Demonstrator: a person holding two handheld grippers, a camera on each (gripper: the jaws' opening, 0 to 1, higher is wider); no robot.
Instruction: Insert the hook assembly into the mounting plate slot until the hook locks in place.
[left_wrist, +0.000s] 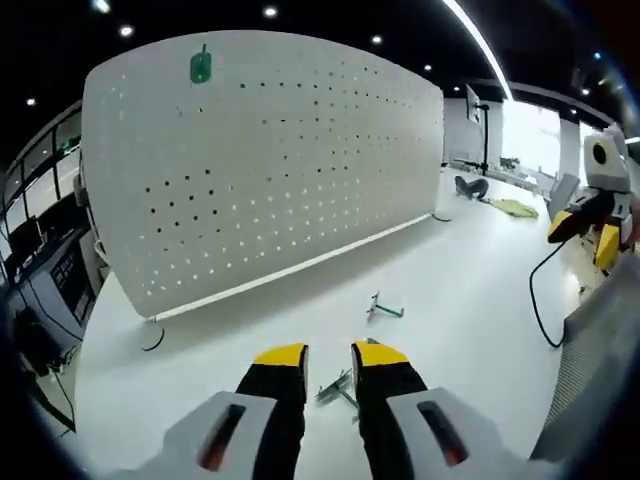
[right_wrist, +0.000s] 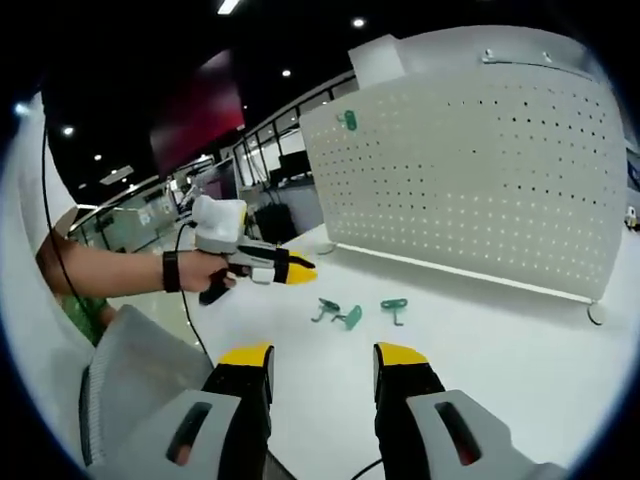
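Your left gripper (left_wrist: 328, 358) is the nearer one: its jaws stand apart and empty, with a hook (left_wrist: 338, 390) lying flat on the table (left_wrist: 450, 290) just past the tips, showing in the gap between them. A second hook (left_wrist: 383, 309) lies further ahead, toward the pegboard (left_wrist: 270, 150). The near hook's long axis looks to run slantwise across the gap, though it is partly hidden. Your right gripper (right_wrist: 322, 357), also open and empty, is well back from both hooks.

Matt perforated pegboard (left_wrist: 270, 150), glossy table (left_wrist: 450, 290)
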